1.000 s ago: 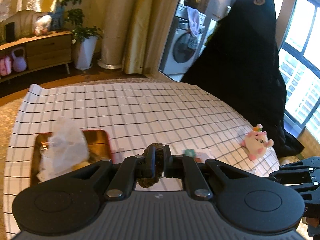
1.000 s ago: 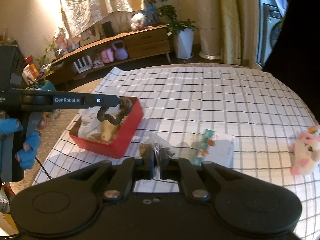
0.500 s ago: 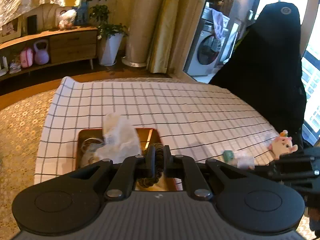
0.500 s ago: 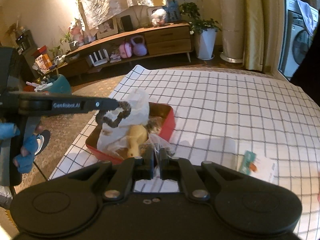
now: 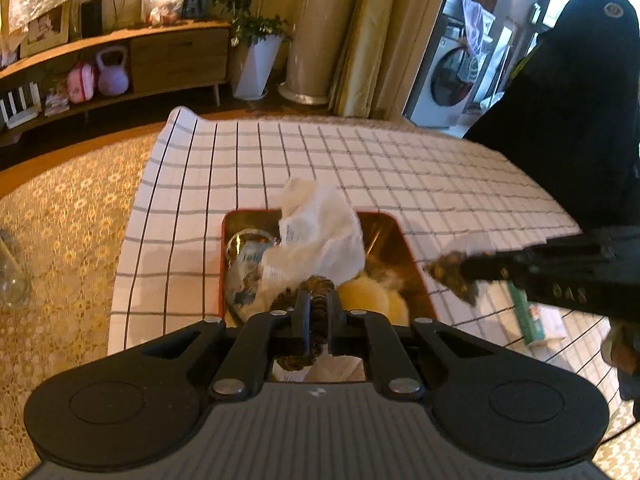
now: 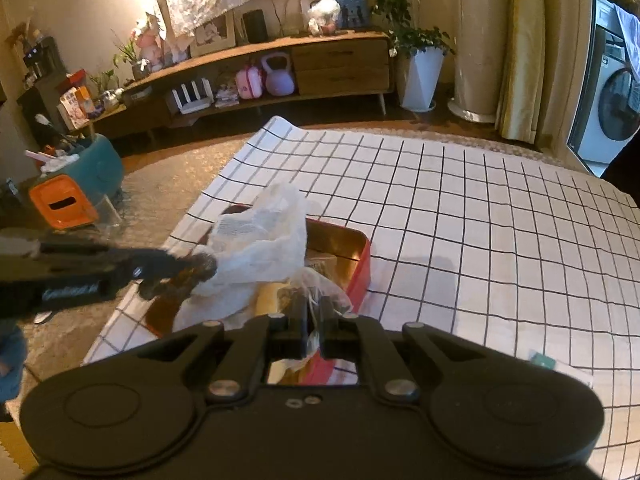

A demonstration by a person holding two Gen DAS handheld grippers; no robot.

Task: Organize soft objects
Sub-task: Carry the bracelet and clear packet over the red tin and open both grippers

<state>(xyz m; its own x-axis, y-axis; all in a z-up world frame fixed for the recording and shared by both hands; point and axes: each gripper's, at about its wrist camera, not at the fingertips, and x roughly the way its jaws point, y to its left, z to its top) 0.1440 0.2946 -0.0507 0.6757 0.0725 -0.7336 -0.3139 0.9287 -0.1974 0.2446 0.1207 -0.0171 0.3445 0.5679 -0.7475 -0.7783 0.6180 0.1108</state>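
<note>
Over checked cloth [image 5: 360, 160], both hand-held grippers hover clamped above the red box [image 6: 360, 256].

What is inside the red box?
Red box holds a crumpled white bag, a yellow plush and a printed packet. Anything beneath the bag is hidden.

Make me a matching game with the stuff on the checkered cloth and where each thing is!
Things:
1. brown braided ring
2. clear plastic bag
3. white crumpled bag
4. tissue pack

Places:
A. lying flat on the checkered cloth
B. sticking up out of the red tray
C. pinched in the left tongs
D. pinched in the right tongs

Pairs: 1-C, 2-D, 3-B, 4-A
</note>
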